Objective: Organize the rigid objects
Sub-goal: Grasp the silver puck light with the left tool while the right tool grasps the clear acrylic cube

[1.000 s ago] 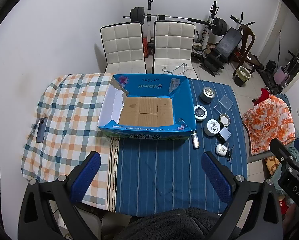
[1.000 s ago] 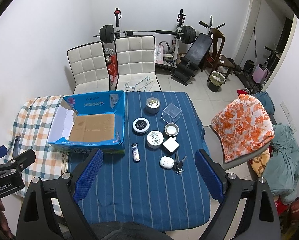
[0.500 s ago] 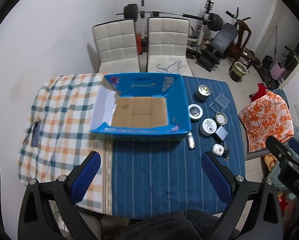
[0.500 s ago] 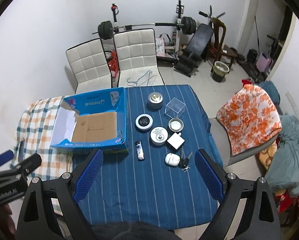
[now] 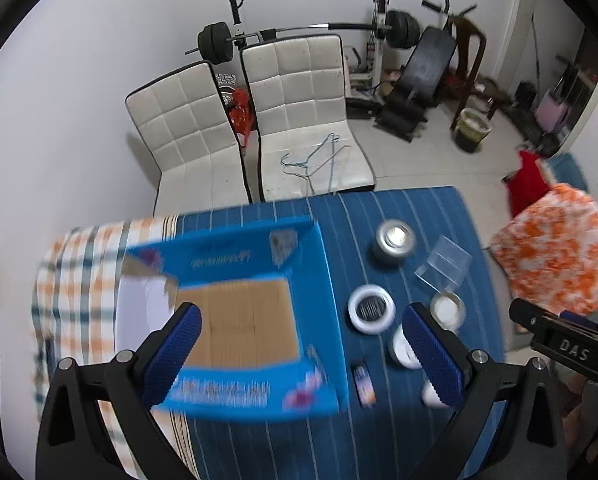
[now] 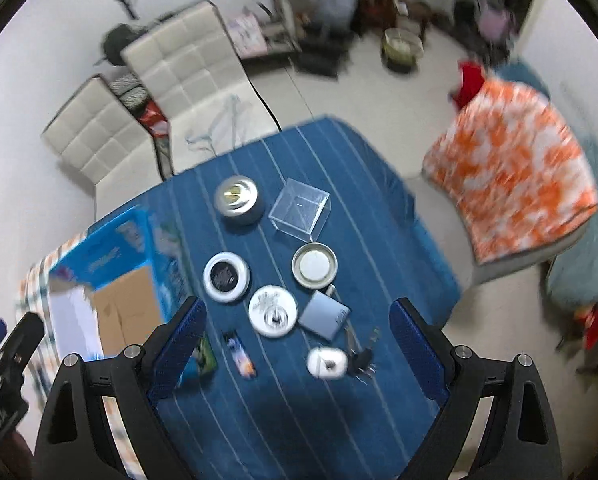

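Small items (round tins (image 6: 273, 311), clear box (image 6: 300, 214), lighter (image 6: 239, 354), keys (image 6: 363, 356)) sit on the blue cloth (image 6: 299, 420) beside the empty blue carton (image 5: 235, 312). Approach step, I'd say; next, pick one and drop it in. Both grippers, left (image 5: 299, 356) and right (image 6: 299, 344), spread wide, holding nothing. "DAS" readable on the right tool; carton print blurred.

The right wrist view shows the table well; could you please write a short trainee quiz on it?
1. True or false: the blue cardboard box already holds some of the small items.
2. What lies directly next to the clear plastic cube? A) keys B) round metal tin C) lighter
3. Fill in: both the left gripper and the right gripper are ___ and hold nothing.

Key: 1 false, only its brown bottom shows; 2 B; 3 open.
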Available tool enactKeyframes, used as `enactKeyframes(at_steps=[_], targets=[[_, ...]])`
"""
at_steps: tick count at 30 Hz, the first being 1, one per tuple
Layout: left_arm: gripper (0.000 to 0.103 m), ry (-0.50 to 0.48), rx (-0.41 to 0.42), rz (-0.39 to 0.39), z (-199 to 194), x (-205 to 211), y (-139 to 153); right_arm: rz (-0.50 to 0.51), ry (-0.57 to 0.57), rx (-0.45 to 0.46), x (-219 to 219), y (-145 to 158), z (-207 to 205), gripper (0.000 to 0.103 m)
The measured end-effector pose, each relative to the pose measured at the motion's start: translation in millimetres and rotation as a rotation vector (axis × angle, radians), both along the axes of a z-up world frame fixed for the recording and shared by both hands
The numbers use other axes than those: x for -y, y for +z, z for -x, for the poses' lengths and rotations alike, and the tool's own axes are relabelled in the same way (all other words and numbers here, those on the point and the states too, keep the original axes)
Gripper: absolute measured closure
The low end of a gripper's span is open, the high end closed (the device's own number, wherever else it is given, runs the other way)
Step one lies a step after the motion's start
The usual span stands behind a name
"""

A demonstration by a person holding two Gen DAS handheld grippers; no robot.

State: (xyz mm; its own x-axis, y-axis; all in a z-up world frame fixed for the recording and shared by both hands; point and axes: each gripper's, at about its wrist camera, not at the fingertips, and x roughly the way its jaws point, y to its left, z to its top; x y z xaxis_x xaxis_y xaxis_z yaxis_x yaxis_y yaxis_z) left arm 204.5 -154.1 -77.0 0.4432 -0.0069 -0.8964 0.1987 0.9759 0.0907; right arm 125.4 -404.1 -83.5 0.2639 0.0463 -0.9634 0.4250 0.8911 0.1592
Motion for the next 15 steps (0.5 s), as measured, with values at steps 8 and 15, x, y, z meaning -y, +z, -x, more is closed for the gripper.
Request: enactKeyframes(at_steps=[8, 15], targets=[[0.000, -0.030, -0.067, -0.165, -90, 56, -85, -0.128, -0.184, -0.162, 47, -125, -101, 0.008], [0.000, -0.022, -0.122, -0.224, -137, 68, -133, -0.298, -0.284, -0.253, 60, -209, -142, 0.008]])
